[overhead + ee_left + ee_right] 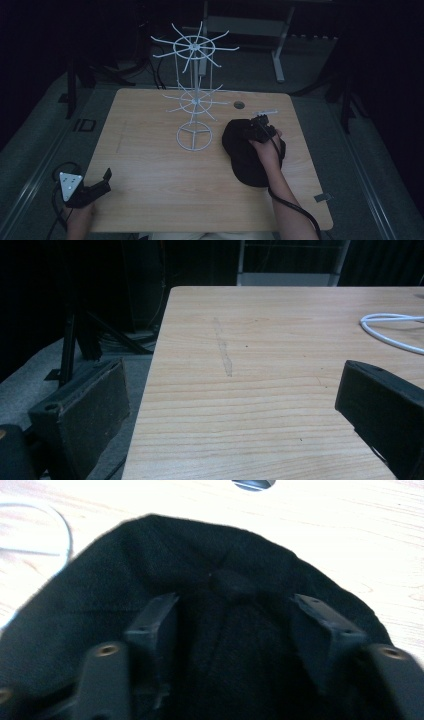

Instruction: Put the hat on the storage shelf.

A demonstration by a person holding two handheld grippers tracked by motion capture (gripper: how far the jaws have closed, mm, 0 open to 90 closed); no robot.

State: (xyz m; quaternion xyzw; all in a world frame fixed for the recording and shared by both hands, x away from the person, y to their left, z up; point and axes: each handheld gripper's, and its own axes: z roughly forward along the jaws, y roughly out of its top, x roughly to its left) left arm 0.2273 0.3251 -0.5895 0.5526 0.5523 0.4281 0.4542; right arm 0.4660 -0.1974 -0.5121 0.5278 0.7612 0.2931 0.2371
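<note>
The left gripper sits at the table's near left corner, held by the left hand, its jaws spread wide and empty. The right gripper reaches forward over the table's right half, right hand behind it, forearm stretched from the near edge, jaws parted.

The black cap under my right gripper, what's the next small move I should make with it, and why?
Probably close the right gripper on the black cap. Its jaws stand open, straddling the cap's crown around the top button, with fabric between them and nothing pinched yet. The white wire rack stands just beside it, a likely place for the cap, and the left gripper rests open at the table's near left corner.
</note>
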